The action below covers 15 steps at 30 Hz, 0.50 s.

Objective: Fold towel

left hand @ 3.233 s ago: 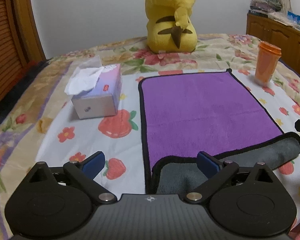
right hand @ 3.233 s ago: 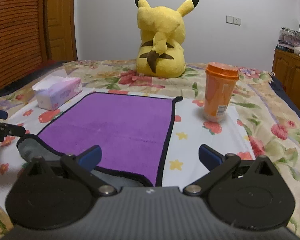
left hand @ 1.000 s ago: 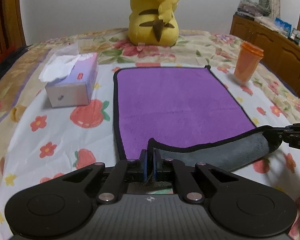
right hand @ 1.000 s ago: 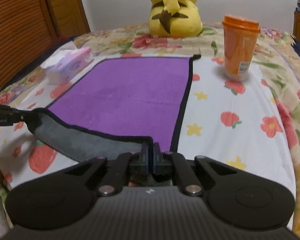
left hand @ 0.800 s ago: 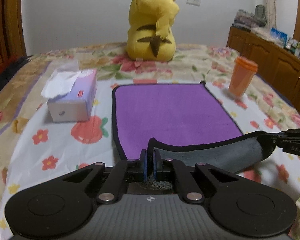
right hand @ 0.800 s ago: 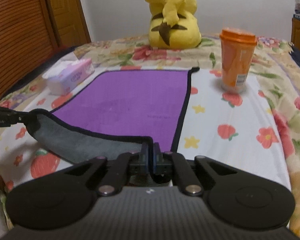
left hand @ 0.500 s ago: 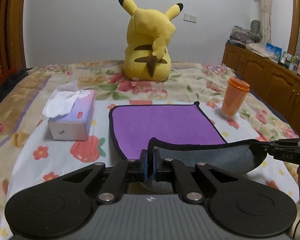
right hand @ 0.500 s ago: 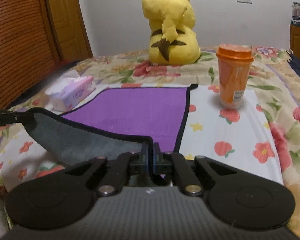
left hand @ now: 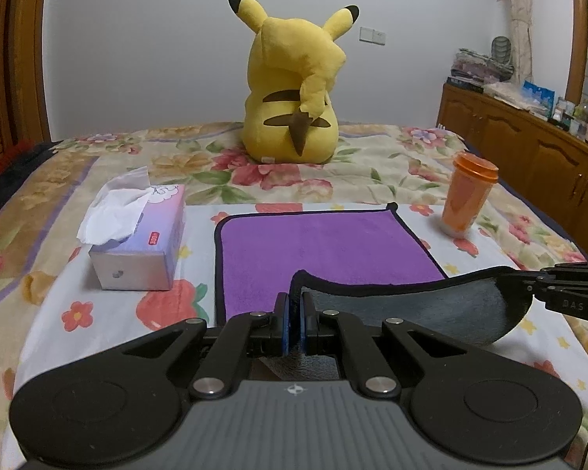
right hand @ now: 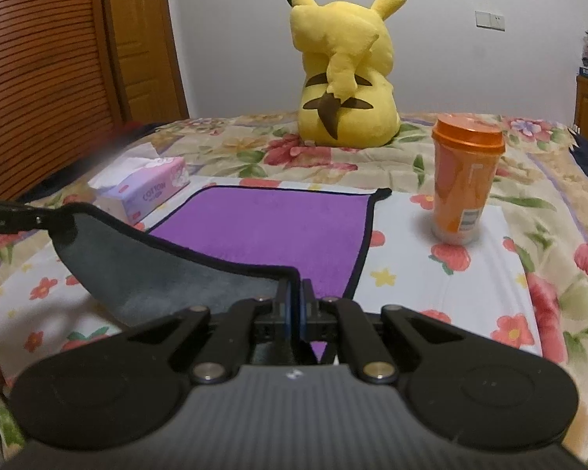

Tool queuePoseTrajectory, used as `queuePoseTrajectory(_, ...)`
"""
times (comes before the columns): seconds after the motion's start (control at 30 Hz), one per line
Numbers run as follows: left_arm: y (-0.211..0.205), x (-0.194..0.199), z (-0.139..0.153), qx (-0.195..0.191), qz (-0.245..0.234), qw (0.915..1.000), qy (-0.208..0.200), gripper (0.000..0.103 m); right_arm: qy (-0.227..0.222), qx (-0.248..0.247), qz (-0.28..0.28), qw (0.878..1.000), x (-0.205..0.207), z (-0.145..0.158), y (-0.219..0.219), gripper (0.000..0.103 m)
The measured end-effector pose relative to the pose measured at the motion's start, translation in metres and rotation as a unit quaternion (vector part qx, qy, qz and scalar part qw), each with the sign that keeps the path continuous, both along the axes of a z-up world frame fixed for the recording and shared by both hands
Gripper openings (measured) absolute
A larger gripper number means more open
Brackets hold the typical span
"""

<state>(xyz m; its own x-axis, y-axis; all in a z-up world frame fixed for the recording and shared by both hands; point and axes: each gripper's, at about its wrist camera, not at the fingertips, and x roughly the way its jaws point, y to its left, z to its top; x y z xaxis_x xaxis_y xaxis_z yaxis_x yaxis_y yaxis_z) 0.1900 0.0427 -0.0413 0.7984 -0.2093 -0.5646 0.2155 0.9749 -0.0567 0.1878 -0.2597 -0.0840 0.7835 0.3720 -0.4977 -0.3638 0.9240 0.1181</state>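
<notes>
Holding: we are pinching the two near corners of the purple towel (left hand: pixel 325 243), one in each tool, with the near hem lifted off the bed (left hand: pixel 58 274) and its grey underside facing us.
Left gripper (left hand: pixel 293 323): its jaws are pressed together on the near-left corner, with the black piping standing up between the blue pads.
Right gripper (right hand: pixel 294 313): we are clamping the near-right corner the same way; in the left view it is reaching in from the right edge, gripping the far end of the raised hem.
Towel position: the far half is lying flat on the floral sheet, its far hem squarely across in front of the plush toy (left hand: pixel 294 98), while the near half is arching up between our tools.
Step in hand: we judge that we are carrying the near hem over toward the far hem for the first fold.
Doing it well: we are aiming to keep both corners level and the hem taut between them, so that the cloth rolls over without sagging in the middle.
Watching for: the tissue box (left hand: pixel 141 243) is sitting just beside the left hem and the orange cup (right hand: pixel 466 184) is standing near the far-right corner, so we are planning a path straight ahead, not swinging wide.
Landing: we are intending to match corner to corner before letting go.
</notes>
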Motion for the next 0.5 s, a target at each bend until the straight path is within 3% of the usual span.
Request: queuePoseTrajectory(0.5,0.003,0.022,-0.010,0.012,0.006,0.9999,0.002,0.008,0.000,-0.009,0.008,1.000,0.017,-0.005,0.003,0.005)
